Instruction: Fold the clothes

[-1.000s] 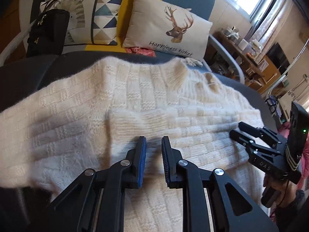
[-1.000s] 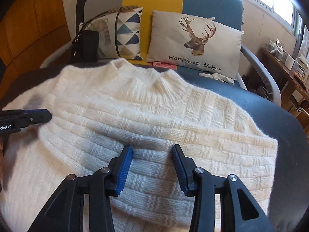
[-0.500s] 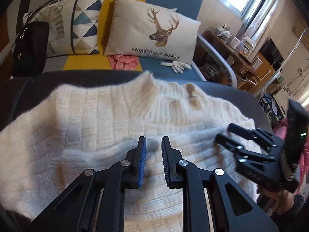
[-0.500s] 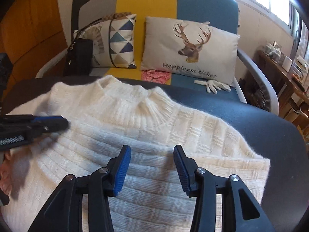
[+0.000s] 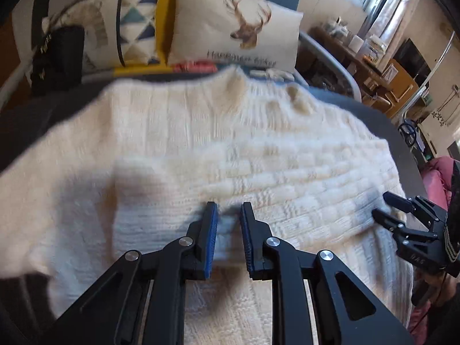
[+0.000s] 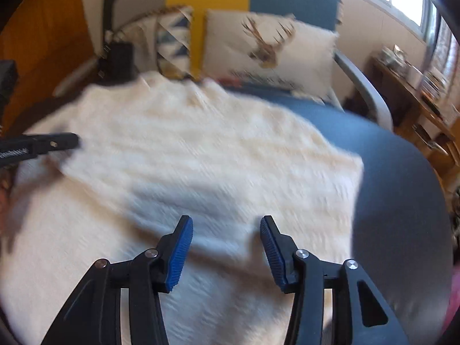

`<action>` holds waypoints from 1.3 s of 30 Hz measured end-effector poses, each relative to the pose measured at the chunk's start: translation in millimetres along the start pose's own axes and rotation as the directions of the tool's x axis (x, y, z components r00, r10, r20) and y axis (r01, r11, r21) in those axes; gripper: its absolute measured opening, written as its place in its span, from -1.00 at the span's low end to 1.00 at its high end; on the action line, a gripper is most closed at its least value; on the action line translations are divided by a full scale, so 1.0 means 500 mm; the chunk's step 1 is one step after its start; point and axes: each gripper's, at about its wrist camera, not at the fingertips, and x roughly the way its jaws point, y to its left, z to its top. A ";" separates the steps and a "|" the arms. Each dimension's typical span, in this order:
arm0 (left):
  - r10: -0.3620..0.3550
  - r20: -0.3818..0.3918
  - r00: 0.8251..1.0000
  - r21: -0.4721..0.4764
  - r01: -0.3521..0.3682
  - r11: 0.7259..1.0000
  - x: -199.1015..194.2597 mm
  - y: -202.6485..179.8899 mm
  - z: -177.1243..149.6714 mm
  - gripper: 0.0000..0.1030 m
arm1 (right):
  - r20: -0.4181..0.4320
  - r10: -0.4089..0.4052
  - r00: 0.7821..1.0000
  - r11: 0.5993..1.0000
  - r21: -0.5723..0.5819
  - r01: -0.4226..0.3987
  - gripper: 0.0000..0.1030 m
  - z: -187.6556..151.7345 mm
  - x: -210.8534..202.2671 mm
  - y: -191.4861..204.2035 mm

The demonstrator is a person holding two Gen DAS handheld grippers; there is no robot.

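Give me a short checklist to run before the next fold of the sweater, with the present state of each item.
1. Left gripper free of cloth: ok; its narrow gap shows only sweater lying beneath.
2. Right gripper free of cloth: ok; its jaws have just been opening, nothing between them.
3. Lower part folded up over the body: ok; a folded edge crosses the sweater.
4. Sweater fully on the dark table: cannot tell; the near edge is hidden.
5. Collar flat: cannot tell; blurred.
6. Cushions clear of the sweater: ok; they sit on the sofa behind.
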 end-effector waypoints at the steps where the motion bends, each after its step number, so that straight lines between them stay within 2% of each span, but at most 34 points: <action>1: -0.005 0.008 1.000 -0.014 0.005 1.000 -0.006 0.003 0.000 -0.65 | 0.025 0.018 1.000 1.000 0.021 -0.019 -0.03 -0.008 -0.007 -0.008; 4: -0.052 0.066 0.996 -0.052 0.056 0.997 -0.055 0.006 -0.013 -0.65 | 0.042 0.033 0.999 0.995 0.093 -0.037 -0.03 -0.028 -0.052 -0.028; 7: -0.082 0.086 0.993 -0.035 0.085 0.996 -0.099 -0.010 -0.071 -0.65 | 0.055 0.054 0.997 0.989 0.138 -0.061 -0.03 -0.072 -0.101 -0.041; 10: -0.084 0.065 0.994 -0.003 0.085 0.996 -0.117 -0.033 -0.150 -0.65 | 0.032 0.093 0.995 0.990 0.107 -0.096 -0.03 -0.128 -0.127 -0.023; 14: -0.044 0.017 0.999 -0.003 0.044 0.999 -0.096 -0.029 -0.223 -0.65 | -0.024 0.085 0.996 0.994 0.068 -0.083 -0.03 -0.198 -0.130 0.003; 15: -0.052 0.036 0.998 -0.010 0.053 0.999 -0.100 -0.025 -0.228 -0.65 | -0.037 0.085 0.996 0.994 0.075 -0.082 -0.03 -0.213 -0.124 0.002; 20: -0.084 0.083 0.993 -0.063 0.089 0.994 -0.146 -0.011 -0.243 -0.65 | 0.016 0.128 0.992 0.974 0.185 -0.128 -0.01 -0.225 -0.155 -0.033; 23: -0.081 0.105 0.991 -0.054 0.087 0.995 -0.175 -0.007 -0.271 -0.64 | 0.015 0.114 0.993 0.982 0.148 -0.115 0.00 -0.242 -0.180 -0.011; 29: -0.102 0.089 0.991 -0.108 0.111 0.988 -0.162 0.022 -0.310 -0.64 | -0.017 0.033 0.999 0.992 0.120 -0.031 0.01 -0.277 -0.174 0.023; 33: -0.109 0.129 0.986 -0.134 0.126 0.983 -0.182 0.026 -0.319 -0.64 | 0.042 0.103 0.994 0.992 0.065 -0.105 0.01 -0.239 -0.195 0.077; 35: -0.084 0.113 0.990 -0.136 0.099 0.986 -0.178 0.031 -0.328 -0.64 | 0.051 0.122 0.991 0.993 -0.004 -0.122 0.01 -0.220 -0.189 0.123; 36: -0.072 0.103 0.992 -0.137 0.086 0.987 -0.175 0.036 -0.331 -0.64 | 0.044 0.138 0.989 0.990 -0.038 -0.136 0.01 -0.211 -0.178 0.149; 38: -0.103 0.107 0.989 -0.160 0.120 0.980 -0.183 0.047 -0.333 -0.64 | -0.015 0.148 0.989 0.985 -0.083 -0.149 0.02 -0.202 -0.139 0.190; 39: -0.119 0.110 0.987 -0.170 0.137 0.976 -0.188 0.052 -0.332 -0.64 | -0.037 0.120 0.992 0.987 -0.104 -0.123 0.06 -0.208 -0.125 0.206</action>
